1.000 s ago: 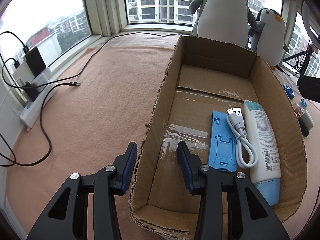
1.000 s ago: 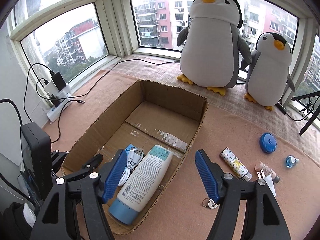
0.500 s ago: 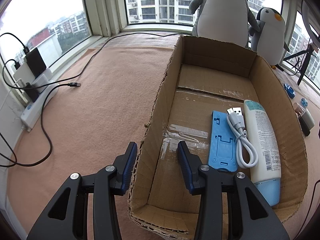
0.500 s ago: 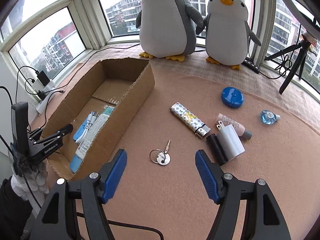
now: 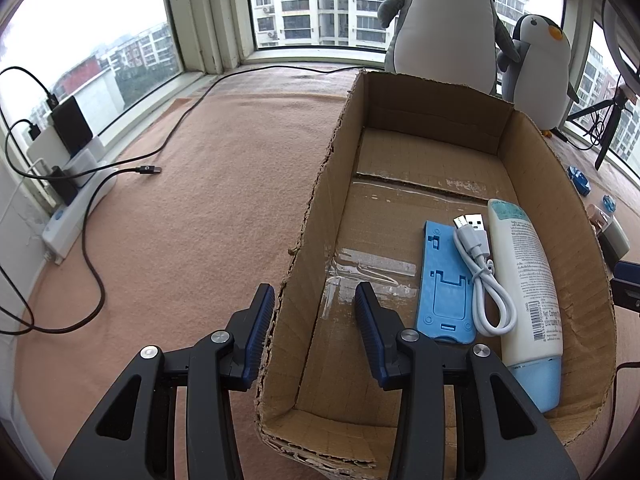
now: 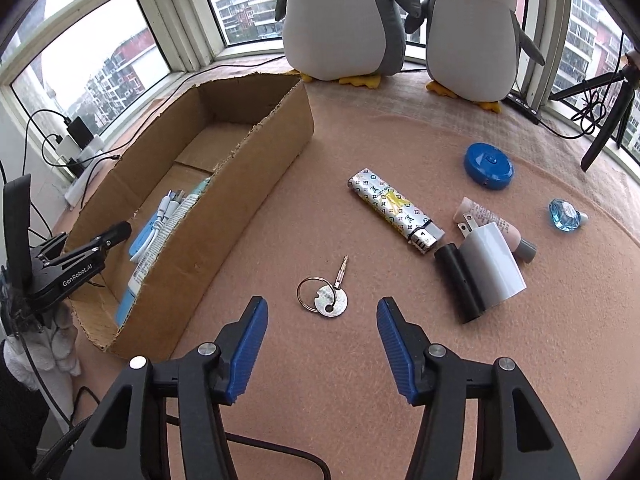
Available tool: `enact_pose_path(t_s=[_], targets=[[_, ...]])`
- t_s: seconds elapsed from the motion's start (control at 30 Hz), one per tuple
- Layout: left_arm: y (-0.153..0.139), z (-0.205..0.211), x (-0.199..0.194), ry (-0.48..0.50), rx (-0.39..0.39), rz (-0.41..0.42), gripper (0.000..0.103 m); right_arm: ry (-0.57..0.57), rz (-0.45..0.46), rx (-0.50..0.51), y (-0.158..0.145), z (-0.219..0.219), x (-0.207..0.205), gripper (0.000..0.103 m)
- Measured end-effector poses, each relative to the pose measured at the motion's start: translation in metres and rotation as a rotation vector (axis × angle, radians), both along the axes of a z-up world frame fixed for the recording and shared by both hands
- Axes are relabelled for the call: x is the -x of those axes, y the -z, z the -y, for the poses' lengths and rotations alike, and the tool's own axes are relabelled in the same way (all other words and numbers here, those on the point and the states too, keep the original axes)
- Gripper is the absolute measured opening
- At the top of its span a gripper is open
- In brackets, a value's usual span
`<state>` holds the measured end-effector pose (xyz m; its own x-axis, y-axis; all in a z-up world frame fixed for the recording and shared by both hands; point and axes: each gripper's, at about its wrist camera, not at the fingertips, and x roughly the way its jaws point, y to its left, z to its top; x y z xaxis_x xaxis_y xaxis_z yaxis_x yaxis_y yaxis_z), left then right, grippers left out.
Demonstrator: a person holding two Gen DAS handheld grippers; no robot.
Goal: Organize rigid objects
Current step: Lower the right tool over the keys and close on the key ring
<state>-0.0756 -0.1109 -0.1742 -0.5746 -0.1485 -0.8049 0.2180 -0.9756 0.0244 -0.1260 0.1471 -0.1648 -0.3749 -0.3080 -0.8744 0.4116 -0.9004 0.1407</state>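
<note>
An open cardboard box (image 5: 560, 200) holds a blue phone stand (image 5: 444, 280), a coiled white USB cable (image 5: 484, 280) and a white lotion bottle (image 5: 528, 288). My left gripper (image 5: 314, 292) stands open astride the box's left wall, one finger inside and one outside. On the carpet right of the box (image 6: 248, 184) lies a key on a ring (image 6: 328, 296); my right gripper (image 6: 322, 302) is open just above it. Beyond lie a patterned lighter (image 6: 394, 208), a white charger plug (image 6: 494, 270), a black cylinder (image 6: 458, 284), a small tube (image 6: 496, 224), a blue round case (image 6: 488, 166) and a blue glass bottle (image 6: 564, 214).
Two plush penguins (image 6: 344, 20) (image 6: 472, 32) stand at the window behind the box. A power strip with chargers (image 5: 76, 208) and a loose black cable (image 5: 148, 170) lie at the left. A tripod leg (image 6: 608, 120) stands at the far right.
My right gripper has swung from above the box to the right and come down low over the key. The left gripper has stayed at the box wall.
</note>
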Motion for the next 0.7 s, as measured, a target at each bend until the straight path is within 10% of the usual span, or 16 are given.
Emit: enact_pose_path(t_s=[0.7], targets=[[0.0,0.0,0.0,-0.003,-0.012,-0.006,0.04,0.007,-0.002,-0.112,0.022,0.025,0.009,0.021]])
